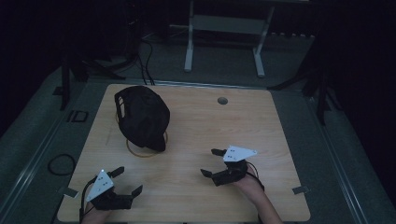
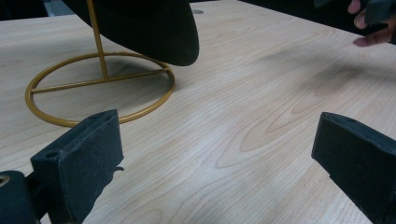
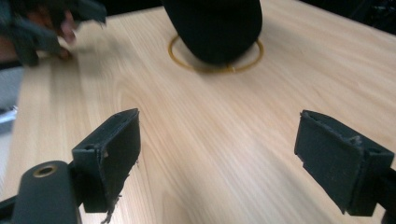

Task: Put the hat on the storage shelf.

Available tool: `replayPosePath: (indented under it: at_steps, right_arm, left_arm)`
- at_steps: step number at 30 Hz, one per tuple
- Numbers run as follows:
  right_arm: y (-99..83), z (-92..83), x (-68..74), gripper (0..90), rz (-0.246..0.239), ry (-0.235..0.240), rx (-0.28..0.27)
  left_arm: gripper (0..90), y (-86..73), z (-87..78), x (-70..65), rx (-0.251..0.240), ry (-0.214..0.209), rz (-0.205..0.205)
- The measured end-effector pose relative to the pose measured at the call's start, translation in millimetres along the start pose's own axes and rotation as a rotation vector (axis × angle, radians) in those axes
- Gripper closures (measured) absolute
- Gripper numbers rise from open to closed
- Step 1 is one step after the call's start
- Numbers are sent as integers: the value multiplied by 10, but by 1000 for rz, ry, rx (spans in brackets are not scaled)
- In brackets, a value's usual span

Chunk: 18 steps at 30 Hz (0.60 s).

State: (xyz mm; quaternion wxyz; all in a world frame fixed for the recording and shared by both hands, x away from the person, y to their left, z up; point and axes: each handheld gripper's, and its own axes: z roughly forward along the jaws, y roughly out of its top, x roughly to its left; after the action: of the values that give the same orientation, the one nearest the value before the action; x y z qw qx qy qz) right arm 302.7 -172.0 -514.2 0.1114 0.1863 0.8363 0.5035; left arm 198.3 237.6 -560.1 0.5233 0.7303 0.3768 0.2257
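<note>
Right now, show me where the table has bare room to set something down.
Bare wood runs right of the black cap on its gold wire stand, up to the cable hole. Between the left gripper and right gripper is free too. The far-left corner is crowded.

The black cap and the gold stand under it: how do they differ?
The black cap is dark, bulky and domed; the gold stand is thin, bright wire. The cap sits raised and tilted, while the stand's ring lies flat on the table. Neither is touched by the open tongs.

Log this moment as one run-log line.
left tool: open, holds nothing | right tool: open, holds nothing | black cap: on gold stand, untouched | both tools over table, near edge
</note>
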Motion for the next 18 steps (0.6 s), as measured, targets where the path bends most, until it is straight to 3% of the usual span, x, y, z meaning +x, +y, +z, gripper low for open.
replayPosePath:
  at_steps: [18]
  right_arm:
    - [-500,-309,-106,145,42,-82,71]
  left_arm:
    - [23,-2,5,-6,4,-1,4]
